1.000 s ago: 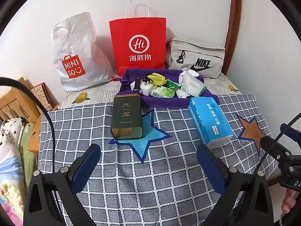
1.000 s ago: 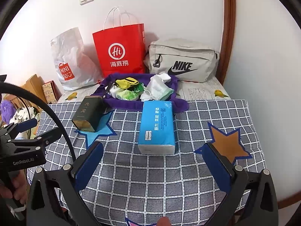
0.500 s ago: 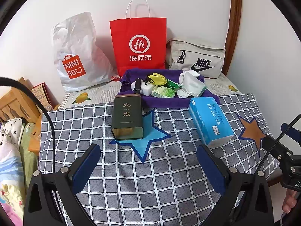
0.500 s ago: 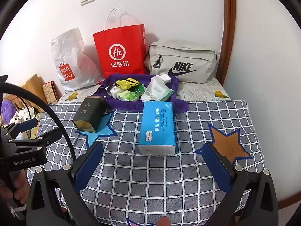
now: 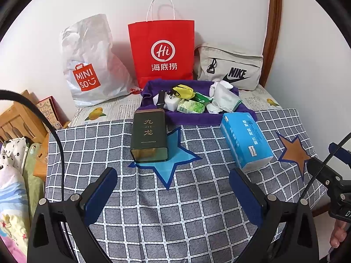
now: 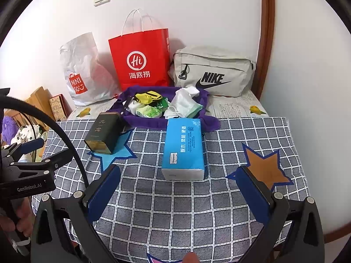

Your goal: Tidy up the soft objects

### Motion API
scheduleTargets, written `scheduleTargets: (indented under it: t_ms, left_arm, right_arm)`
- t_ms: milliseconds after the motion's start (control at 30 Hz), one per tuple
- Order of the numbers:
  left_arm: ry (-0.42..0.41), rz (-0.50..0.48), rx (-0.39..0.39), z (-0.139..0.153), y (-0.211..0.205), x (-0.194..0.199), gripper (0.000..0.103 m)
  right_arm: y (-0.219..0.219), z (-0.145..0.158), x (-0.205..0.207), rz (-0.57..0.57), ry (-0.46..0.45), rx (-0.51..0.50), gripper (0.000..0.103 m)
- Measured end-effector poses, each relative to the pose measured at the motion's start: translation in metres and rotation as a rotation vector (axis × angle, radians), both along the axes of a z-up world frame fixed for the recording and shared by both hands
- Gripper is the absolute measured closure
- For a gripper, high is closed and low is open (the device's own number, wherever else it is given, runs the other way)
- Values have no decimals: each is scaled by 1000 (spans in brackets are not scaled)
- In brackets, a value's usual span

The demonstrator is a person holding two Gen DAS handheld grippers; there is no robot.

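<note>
A blue tissue pack [image 6: 183,149] [image 5: 245,139] lies on the checked tablecloth [image 6: 175,208], just ahead of my right gripper [image 6: 178,191], which is open and holds nothing. A dark green tin [image 5: 149,138] [image 6: 104,133] lies on a blue star patch. My left gripper [image 5: 173,191] is open and empty, a short way in front of the tin. Behind both, a purple cloth tray [image 5: 193,119] [image 6: 151,121] holds small soft packets, a yellow pouch [image 5: 184,91] and white tissue packs [image 6: 185,104].
Against the wall stand a white plastic bag [image 5: 92,65], a red paper bag [image 5: 162,50] and a grey Nike pouch [image 6: 212,72]. Wooden furniture and bedding [image 5: 13,175] lie off the table's left edge. A wooden door frame [image 6: 265,32] rises at the right.
Both views have edged very slightly; the objects have not moved and both grippers stay open.
</note>
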State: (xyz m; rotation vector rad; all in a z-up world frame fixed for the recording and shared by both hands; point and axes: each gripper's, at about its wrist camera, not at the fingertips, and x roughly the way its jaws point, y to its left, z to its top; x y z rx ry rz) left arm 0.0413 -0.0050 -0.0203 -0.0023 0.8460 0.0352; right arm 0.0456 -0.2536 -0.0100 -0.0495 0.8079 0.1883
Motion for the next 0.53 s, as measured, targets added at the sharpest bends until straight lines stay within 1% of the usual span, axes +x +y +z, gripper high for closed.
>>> scheduleTargets:
  t_ms: [400,533]
  left_arm:
    - [0,1,2,0,1,-1,0]
    - [-15,7,2,1,2,-1,0]
  right_arm:
    - [0,1,-2,4,-1,-5,0]
    - [1,1,-2,4,-2,-5,0]
